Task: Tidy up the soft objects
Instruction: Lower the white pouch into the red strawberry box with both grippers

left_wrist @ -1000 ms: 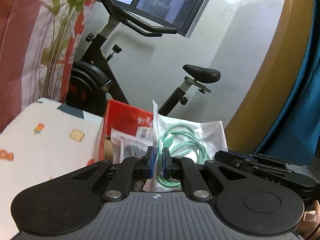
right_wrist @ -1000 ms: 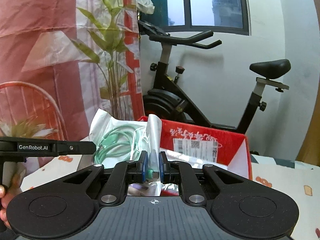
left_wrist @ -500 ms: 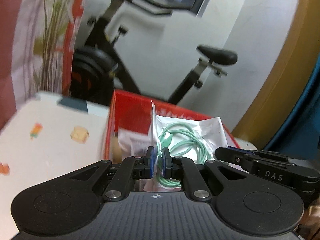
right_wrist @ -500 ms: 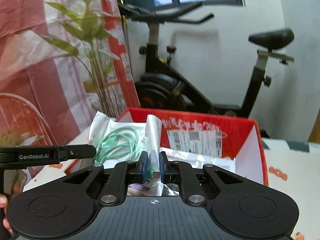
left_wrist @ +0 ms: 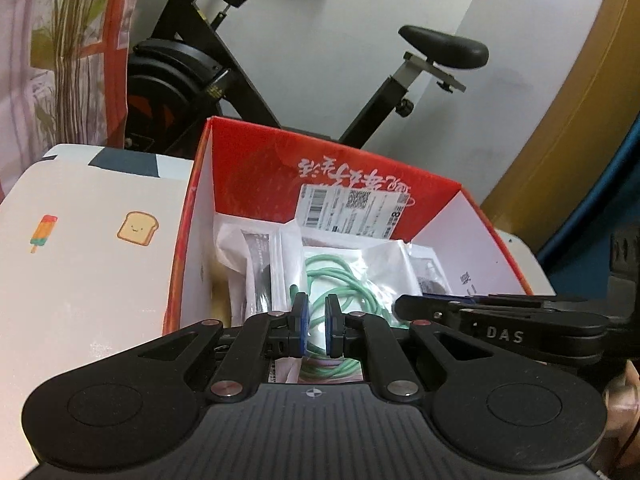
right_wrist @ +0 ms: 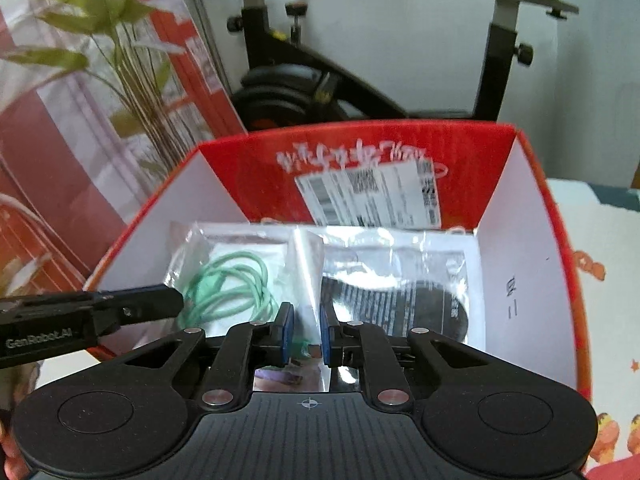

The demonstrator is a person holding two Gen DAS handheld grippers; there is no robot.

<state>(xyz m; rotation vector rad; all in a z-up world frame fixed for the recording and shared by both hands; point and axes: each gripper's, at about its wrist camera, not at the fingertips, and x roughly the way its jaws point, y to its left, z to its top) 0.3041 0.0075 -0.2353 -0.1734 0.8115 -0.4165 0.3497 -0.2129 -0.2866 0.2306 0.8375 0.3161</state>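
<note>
A clear plastic bag with a coiled green cable (left_wrist: 348,280) hangs low inside the open red cardboard box (left_wrist: 332,160), and both grippers hold it. My left gripper (left_wrist: 316,320) is shut on the bag's near edge. In the right wrist view the same cable bag (right_wrist: 228,280) lies to the left, inside the red box (right_wrist: 360,148). My right gripper (right_wrist: 306,332) pinches an upright fold of its plastic, and its jaws are opening slightly. The left gripper (right_wrist: 136,304) reaches in from the left there. The right gripper (left_wrist: 440,308) shows at the right in the left wrist view.
Other clear bags with dark contents (right_wrist: 400,292) lie in the box. The box stands on a white tablecloth with small cartoon prints (left_wrist: 88,248). Behind it are a black exercise bike (left_wrist: 192,68), a plant (right_wrist: 120,60) and a red and white curtain.
Both grippers have sunk and tilted downward with the cable bag, which now sits inside the red box instead of above its rim. The gap between the right gripper's pads looks slightly wider.
</note>
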